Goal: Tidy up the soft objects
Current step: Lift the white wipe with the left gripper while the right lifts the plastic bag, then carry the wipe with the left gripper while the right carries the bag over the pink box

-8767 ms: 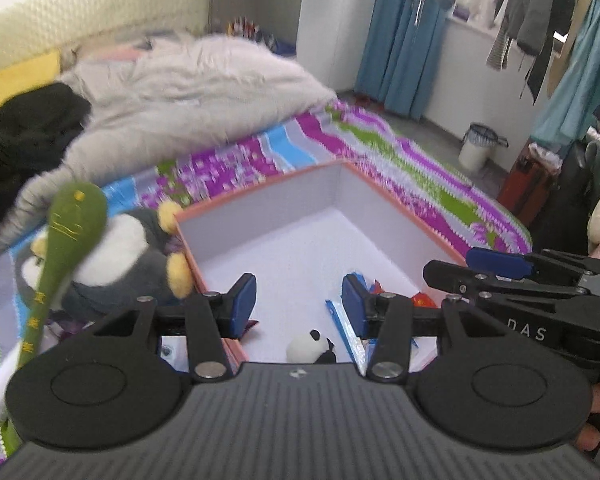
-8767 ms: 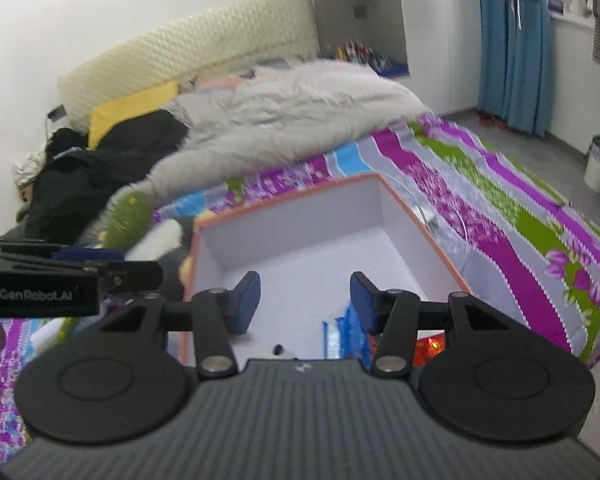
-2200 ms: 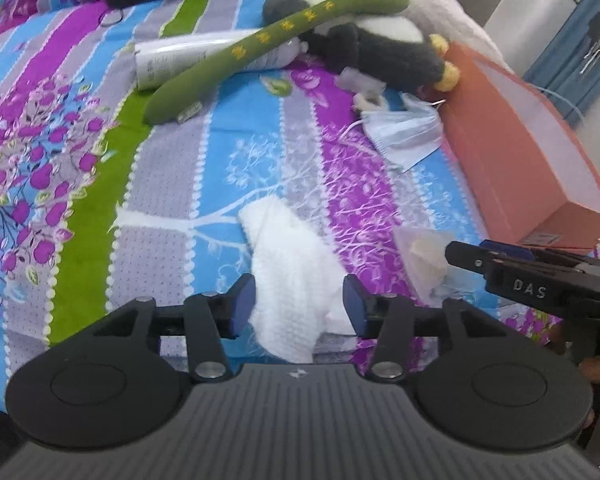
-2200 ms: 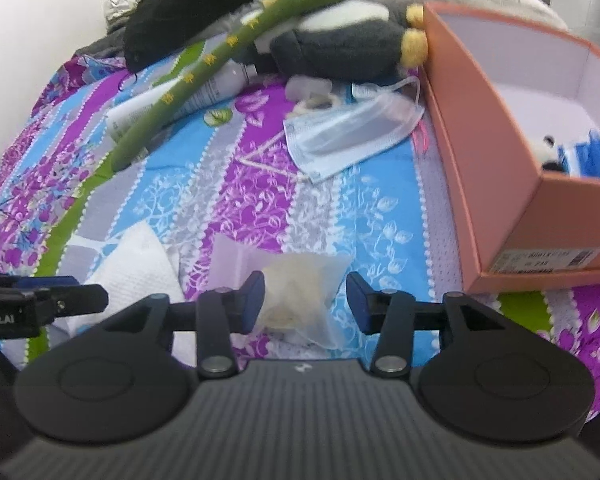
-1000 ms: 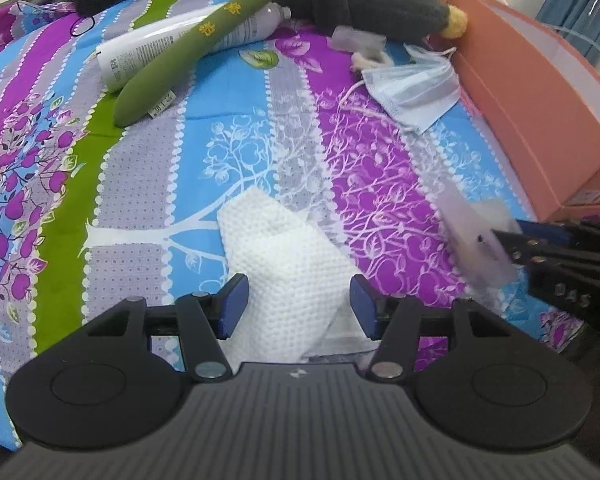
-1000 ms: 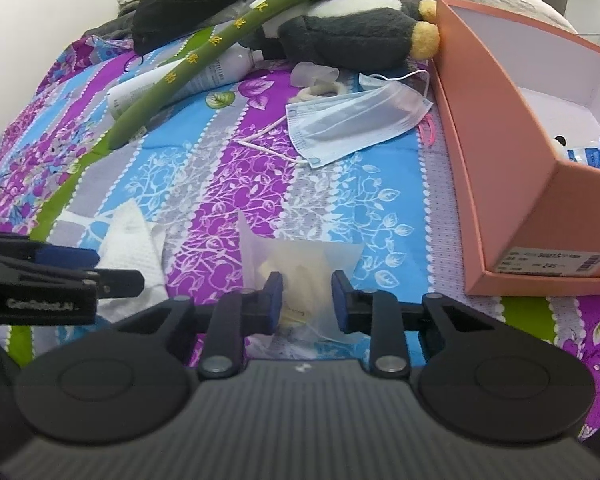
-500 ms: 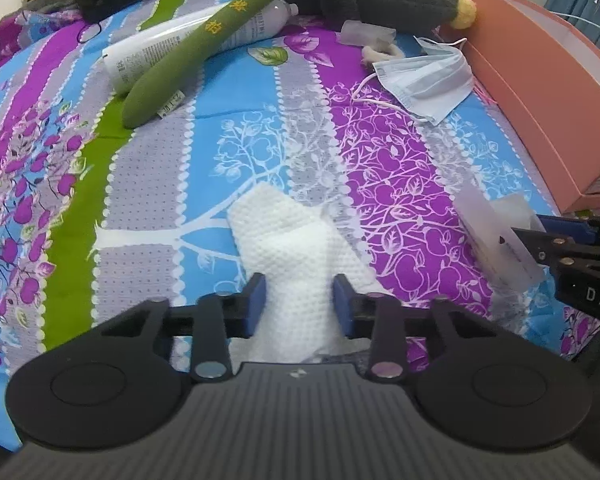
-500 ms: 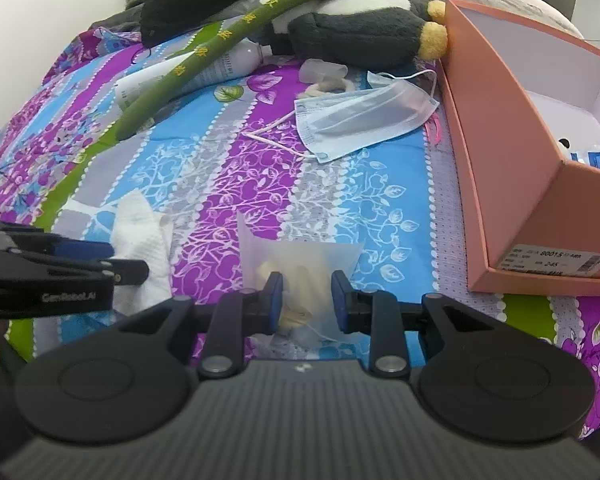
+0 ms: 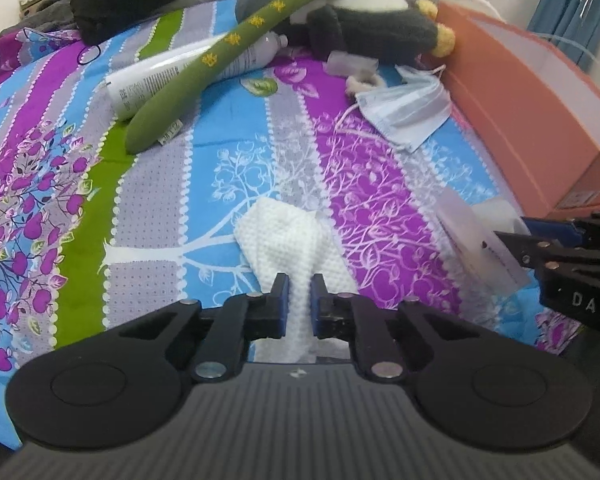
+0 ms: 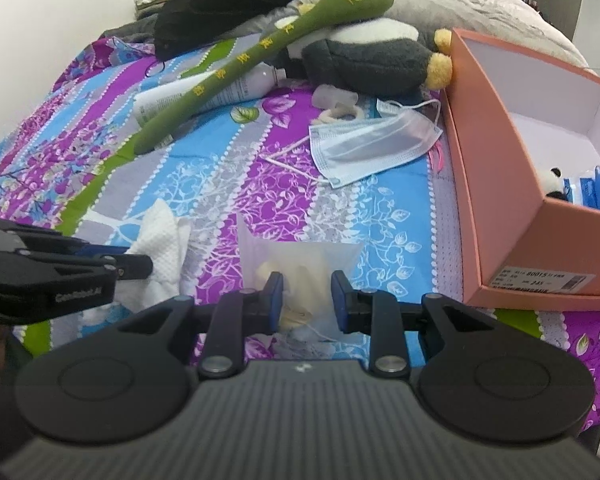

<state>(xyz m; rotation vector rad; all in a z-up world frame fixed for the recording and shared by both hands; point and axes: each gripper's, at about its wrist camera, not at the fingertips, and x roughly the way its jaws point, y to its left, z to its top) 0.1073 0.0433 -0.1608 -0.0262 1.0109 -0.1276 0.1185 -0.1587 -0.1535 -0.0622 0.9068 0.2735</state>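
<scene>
Left gripper [image 9: 299, 294] jaws newly clenched on white cloth [image 9: 286, 232], right gripper [image 10: 306, 294] jaws around clear pouch [image 10: 300, 264], face mask [image 10: 374, 148] beyond.

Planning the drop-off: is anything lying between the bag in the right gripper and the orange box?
Nothing visible: only bare bedspread lies between the bag in the right gripper and the box; the mask sits farther back.

The bedsheet [image 9: 228, 168] runs in purple, blue, grey and green floral stripes. At its 6 o'clock lies a white waffle-textured cloth [image 9: 284, 236]; at 12, a green plush stick [image 10: 260, 52] with yellow characters; at 3, a salmon-orange box [image 10: 496, 168], white inside.
</scene>
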